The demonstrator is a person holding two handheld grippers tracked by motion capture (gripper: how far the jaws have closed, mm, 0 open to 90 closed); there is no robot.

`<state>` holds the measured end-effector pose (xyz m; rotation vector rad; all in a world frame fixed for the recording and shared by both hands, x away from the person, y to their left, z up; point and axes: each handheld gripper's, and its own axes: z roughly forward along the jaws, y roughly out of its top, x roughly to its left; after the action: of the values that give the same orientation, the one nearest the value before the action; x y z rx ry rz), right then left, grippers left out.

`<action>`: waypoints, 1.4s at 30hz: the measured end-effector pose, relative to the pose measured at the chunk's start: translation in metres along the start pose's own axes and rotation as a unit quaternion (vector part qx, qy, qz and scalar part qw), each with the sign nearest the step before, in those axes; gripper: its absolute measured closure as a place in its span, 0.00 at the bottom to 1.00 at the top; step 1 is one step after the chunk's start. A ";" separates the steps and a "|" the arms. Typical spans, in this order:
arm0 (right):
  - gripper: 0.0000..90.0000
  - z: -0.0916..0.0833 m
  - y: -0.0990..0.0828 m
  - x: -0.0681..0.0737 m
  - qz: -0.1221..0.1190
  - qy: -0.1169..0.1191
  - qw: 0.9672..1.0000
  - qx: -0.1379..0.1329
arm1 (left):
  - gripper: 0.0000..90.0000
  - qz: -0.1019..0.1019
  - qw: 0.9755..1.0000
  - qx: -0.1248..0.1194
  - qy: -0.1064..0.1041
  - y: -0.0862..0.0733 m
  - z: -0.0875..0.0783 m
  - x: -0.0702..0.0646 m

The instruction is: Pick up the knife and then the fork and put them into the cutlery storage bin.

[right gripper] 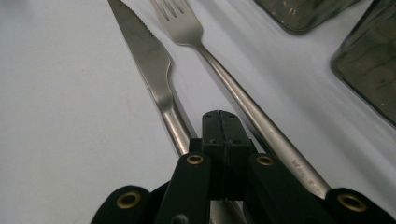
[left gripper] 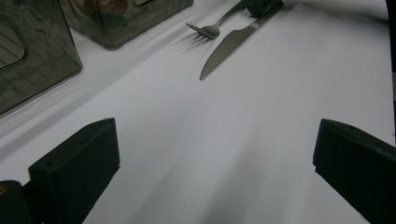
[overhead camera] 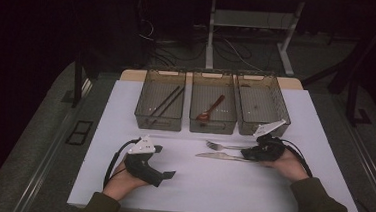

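Right gripper [right gripper: 223, 122] pressed together, frame centre, between knife [right gripper: 148, 56] and fork [right gripper: 184, 28] handles, pinching nothing. Left gripper [left gripper: 212, 154] spread. Cutlery stiff, slippery, thin; grip mid-handle.

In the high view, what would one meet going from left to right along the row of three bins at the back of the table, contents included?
Left bin with chopsticks → middle bin with a reddish spoon → right bin, whose contents I cannot make out.

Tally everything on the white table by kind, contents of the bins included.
Mesh bins: 3
Chopsticks: 2
Red spoon: 1
Fork: 1
Knife: 1
Total: 8
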<state>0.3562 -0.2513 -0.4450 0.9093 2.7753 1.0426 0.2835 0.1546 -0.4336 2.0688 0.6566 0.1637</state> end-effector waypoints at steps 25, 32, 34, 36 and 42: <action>0.99 -0.014 -0.012 0.006 -0.022 0.004 0.999 0.030 | 0.00 0.002 1.000 0.001 -0.005 0.000 0.001 -0.001; 0.99 -0.014 -0.013 0.015 -0.033 0.015 0.999 0.040 | 0.00 0.003 1.000 0.001 -0.006 0.000 0.001 -0.001; 0.99 -0.014 -0.013 0.017 -0.039 0.019 0.998 0.043 | 0.00 0.003 1.000 0.001 -0.006 0.000 0.000 -0.002; 0.99 -0.015 -0.013 0.021 -0.045 0.023 0.998 0.048 | 0.00 0.003 1.000 0.001 -0.006 0.000 0.000 -0.001; 0.99 -0.015 -0.014 0.028 -0.058 0.024 0.996 0.058 | 0.00 0.002 1.000 -0.001 -0.007 0.000 0.000 -0.002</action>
<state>0.3225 -0.2538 -0.4372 0.7329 2.9136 0.9067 0.2820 0.1529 -0.4333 2.0680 0.6437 0.1521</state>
